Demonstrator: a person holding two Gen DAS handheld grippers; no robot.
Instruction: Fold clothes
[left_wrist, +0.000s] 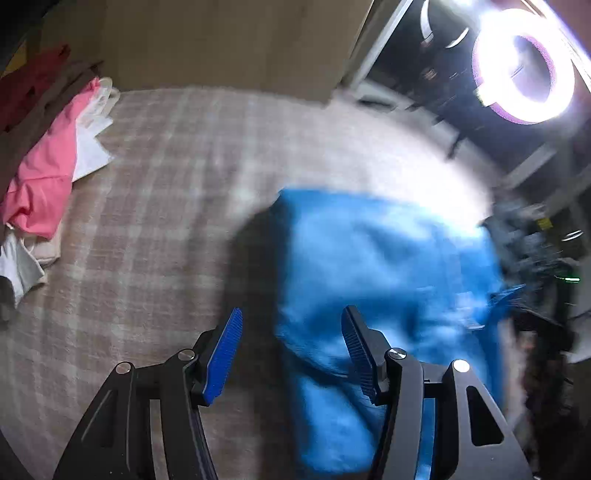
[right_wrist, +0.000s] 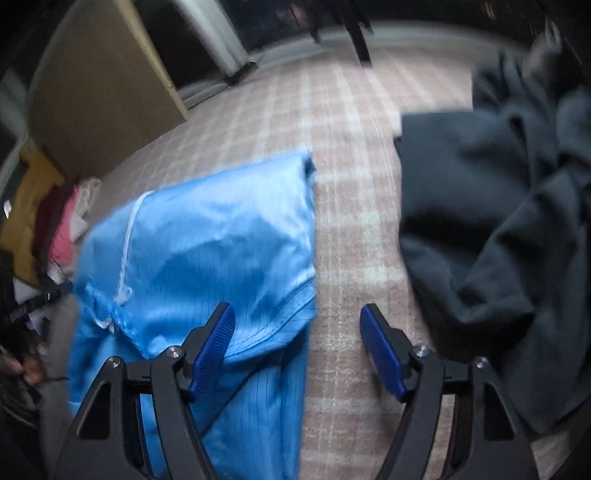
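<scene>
A bright blue garment (left_wrist: 384, 280) lies folded over on the pink checked cover (left_wrist: 166, 192). In the right wrist view the blue garment (right_wrist: 207, 251) shows a white drawstring and lies left of centre. My left gripper (left_wrist: 291, 325) is open and empty, its right finger over the garment's left edge. My right gripper (right_wrist: 297, 321) is open and empty above the garment's right edge and the bare cover (right_wrist: 351, 229).
A dark grey garment (right_wrist: 491, 229) is heaped at the right. A pile of pink, white and red clothes (left_wrist: 48, 166) lies at the left edge. A brown panel (left_wrist: 221, 40) stands behind, and a bright ring light (left_wrist: 524, 66) is at the upper right.
</scene>
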